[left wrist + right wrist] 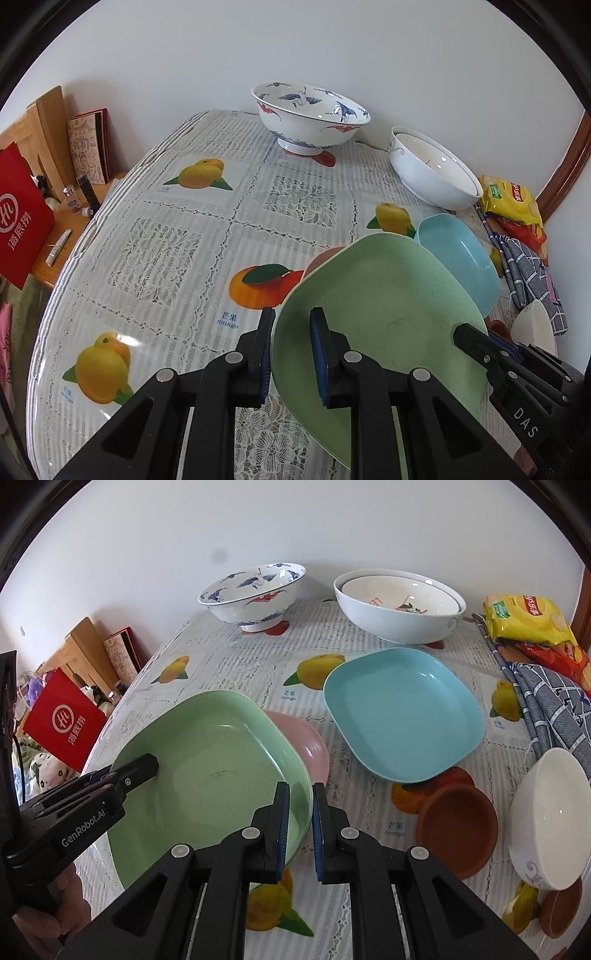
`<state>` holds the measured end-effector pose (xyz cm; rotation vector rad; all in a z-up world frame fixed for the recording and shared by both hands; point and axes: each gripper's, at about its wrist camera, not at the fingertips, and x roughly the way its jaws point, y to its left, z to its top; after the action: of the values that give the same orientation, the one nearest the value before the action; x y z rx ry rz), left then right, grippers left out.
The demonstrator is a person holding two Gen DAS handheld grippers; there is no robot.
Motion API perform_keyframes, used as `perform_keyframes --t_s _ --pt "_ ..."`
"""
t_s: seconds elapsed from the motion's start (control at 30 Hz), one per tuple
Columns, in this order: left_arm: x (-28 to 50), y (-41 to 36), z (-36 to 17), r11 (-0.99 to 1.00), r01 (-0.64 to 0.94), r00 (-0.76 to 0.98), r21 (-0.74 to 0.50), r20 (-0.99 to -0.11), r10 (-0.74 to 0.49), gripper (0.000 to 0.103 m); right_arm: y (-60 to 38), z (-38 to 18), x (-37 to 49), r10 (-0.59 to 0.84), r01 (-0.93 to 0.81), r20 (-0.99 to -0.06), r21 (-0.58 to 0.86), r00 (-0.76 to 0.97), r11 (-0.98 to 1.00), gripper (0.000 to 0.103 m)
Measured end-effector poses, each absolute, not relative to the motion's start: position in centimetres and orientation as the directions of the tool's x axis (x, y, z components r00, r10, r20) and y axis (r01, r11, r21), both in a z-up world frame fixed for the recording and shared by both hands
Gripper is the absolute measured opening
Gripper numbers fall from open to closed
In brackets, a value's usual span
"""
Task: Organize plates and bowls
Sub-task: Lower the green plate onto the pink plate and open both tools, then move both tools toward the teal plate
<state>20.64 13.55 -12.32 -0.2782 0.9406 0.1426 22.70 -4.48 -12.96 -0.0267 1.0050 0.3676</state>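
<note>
Plain white wall (147, 535) behind; fruit-print lace tablecloth (166, 240) across the table. Crane-painted bowl (310, 114) and nested white bowls (399, 605) at the far edge. Green plate (214, 779) tilted over a pink dish (306, 746), beside the blue plate (402, 712). Pinched at opposite rims by left gripper (291, 354) and right gripper (301, 827).

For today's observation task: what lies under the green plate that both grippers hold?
A pink dish shows under the far edge of the green plate, on the tablecloth. Only its edge is visible; the rest, and anything else beneath, is covered.
</note>
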Motion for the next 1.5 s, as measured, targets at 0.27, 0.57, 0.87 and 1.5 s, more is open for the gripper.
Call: perform_keyframes --t_s 0.27,0.57,0.87,1.5 --pt "21.7 12.8 -13.0 0.964 -0.219 0.582 -0.153 -0.813 0.003 0.019 -4.5 -14.2 25.2 0.277 -0.297 -0.834 0.143 0.477 0.944 0.012" --pt "21.9 12.6 -13.3 0.967 -0.206 0.581 -0.151 -0.814 -0.004 0.018 -4.0 -14.8 26.4 0.246 -0.323 -0.843 0.091 0.479 0.942 0.013" --pt "20.8 12.7 -13.4 0.973 -0.186 0.561 -0.137 -0.828 -0.009 0.019 -3.8 -14.2 25.8 0.267 -0.336 -0.831 0.102 0.489 0.936 0.033" --pt "17.0 11.3 -11.2 0.982 -0.154 0.593 -0.113 -0.805 0.001 0.053 -7.5 -11.6 18.7 0.246 -0.276 -0.813 0.110 0.528 0.955 0.038"
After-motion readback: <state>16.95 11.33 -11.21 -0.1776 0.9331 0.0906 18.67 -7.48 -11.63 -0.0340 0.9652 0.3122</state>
